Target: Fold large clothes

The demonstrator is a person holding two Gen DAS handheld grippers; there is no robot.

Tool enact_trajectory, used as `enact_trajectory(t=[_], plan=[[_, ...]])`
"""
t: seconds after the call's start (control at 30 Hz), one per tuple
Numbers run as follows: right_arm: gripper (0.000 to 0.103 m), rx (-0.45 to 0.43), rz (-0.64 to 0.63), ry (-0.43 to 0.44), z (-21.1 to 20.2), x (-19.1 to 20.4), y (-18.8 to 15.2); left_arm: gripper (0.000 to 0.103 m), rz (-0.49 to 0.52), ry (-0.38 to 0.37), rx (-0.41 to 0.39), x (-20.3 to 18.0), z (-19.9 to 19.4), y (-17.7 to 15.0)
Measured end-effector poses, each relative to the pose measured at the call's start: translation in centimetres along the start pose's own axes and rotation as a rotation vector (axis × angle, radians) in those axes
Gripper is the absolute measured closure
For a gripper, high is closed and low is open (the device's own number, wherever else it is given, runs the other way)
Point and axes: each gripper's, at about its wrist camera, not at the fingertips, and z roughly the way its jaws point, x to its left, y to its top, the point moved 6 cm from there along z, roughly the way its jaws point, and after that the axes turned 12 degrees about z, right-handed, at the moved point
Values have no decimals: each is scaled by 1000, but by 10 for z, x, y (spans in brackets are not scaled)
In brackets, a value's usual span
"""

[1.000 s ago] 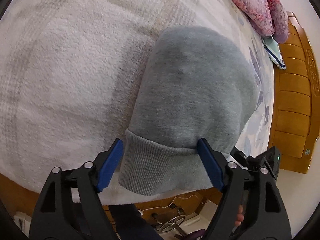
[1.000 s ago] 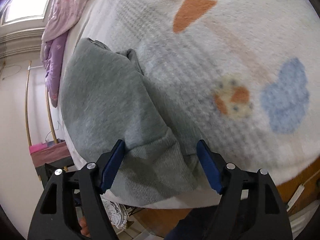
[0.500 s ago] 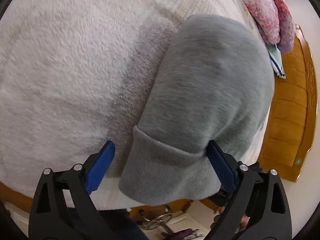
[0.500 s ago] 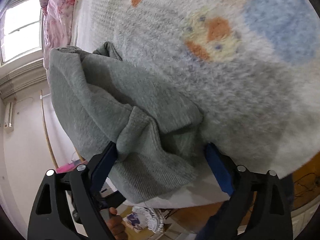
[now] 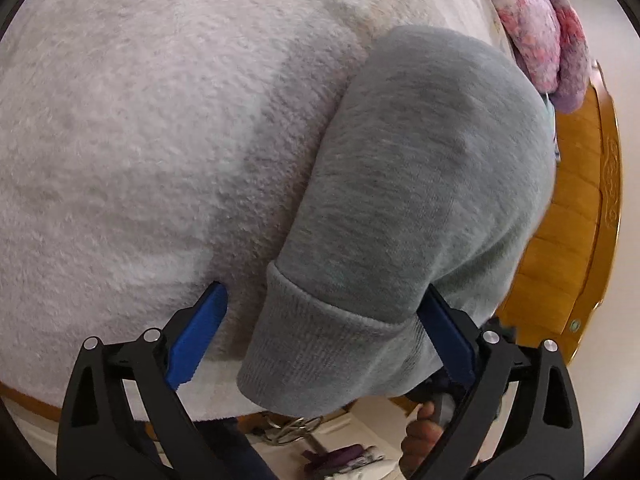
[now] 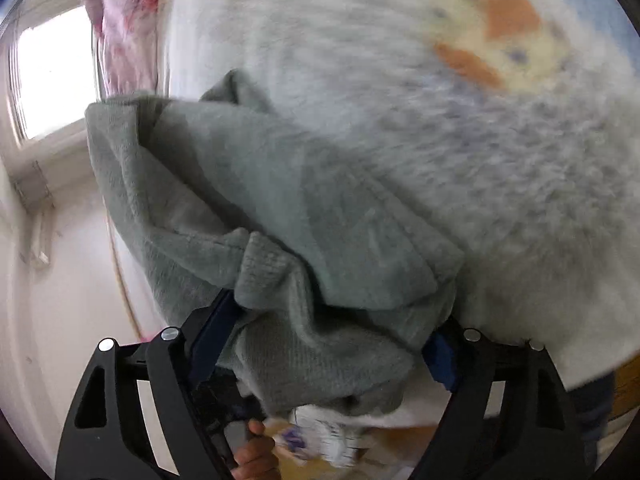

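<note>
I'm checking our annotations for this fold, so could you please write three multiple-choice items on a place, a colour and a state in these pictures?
1. Where does the sweatshirt lie?
A. on the blanket, its ribbed hem hanging over the edge
B. on the floor
C. on a hanger

2. What colour are the left claw pads?
A. red
B. blue
C. yellow

3. How do the right claw jaws stand?
A. shut on nothing
B. out of view
C. apart, with bunched hem between them

A: grey cloth rests on the fleece, hem past the edge.
B: both pads show blue.
C: the jaws flank the hem, wide apart.
</note>
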Motion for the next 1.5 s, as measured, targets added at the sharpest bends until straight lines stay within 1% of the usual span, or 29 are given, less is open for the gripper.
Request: enact_trajectory(t=[0.03,0.07,0.1,0.13,0.17,0.2,0.23,0.27,0.3,0.4,0.53,0.6,0.73,0.8,0.87,0.93,1.0,1.03,1.07,1.1,1.17,1.2,1.23,1.27,1.33,1.37,1.4,1.47,1.5], plan=[[24,-5,0,7,-1,-1,-1,9,10,7,1,-2,1,1],[28,-7,-10,19,-2,1,-3,10,15,10,1,-4,1,2],[51,3,-12,61,-4,2,-7,27,28,10,-10,-7,-1,5],[62,3,-20,83,-8,7,-10,41,63,-10,-32,-15,-7,8],[64,-6,-53,66,-10,13,-14,43,76,3,-30,-18,-9,10],[70,-18,-92,50,-14,21,-17,49,99,13,-26,-23,-12,11],[71,-28,-132,33,-20,32,-22,54,134,21,-30,-30,-16,12],[73,-34,-156,27,-24,38,-25,56,151,17,-36,-34,-21,14],[74,-46,-204,25,-31,52,-31,60,162,-2,-44,-40,-28,17],[77,-64,-291,32,-45,86,-44,65,196,-31,-86,-59,-52,27],[79,-88,-411,70,-68,148,-57,68,263,-70,-140,-104,-89,43],[79,-77,-440,82,-77,168,-56,68,280,-80,-156,-122,-98,52],[79,-73,-483,119,-97,200,-44,68,340,-85,-222,-168,-111,70],[79,-72,-506,163,-117,219,-24,68,359,-104,-250,-195,-109,83],[79,-78,-530,176,-131,239,1,68,386,-109,-285,-229,-97,98],[79,-84,-565,170,-145,263,40,68,406,-100,-315,-267,-73,119],[79,-87,-585,157,-157,283,78,68,402,-105,-324,-291,-49,138],[79,-95,-611,154,-164,292,96,68,401,-108,-327,-312,-29,154],[79,-102,-632,149,-170,300,114,68,406,-111,-332,-321,-20,163],[79,-101,-654,144,-176,310,137,68,417,-106,-349,-340,-3,178],[79,-115,-703,128,-183,319,167,68,433,-96,-366,-362,21,198],[79,-119,-728,116,-185,318,182,68,446,-86,-371,-370,33,206],[79,-113,-721,106,-185,314,201,68,458,-63,-374,-378,49,214],[79,-128,-715,82,-185,308,217,68,473,-45,-372,-382,62,218],[79,-142,-679,7,-179,285,250,68,494,18,-334,-384,98,224],[79,-154,-646,-37,-175,270,263,68,497,48,-305,-380,114,223],[79,-162,-607,-84,-172,253,277,68,494,83,-258,-374,136,221],[79,-162,-548,-206,-165,215,295,59,495,150,-194,-361,171,211],[78,-172,-522,-250,-165,193,301,47,506,168,-184,-357,179,206]])
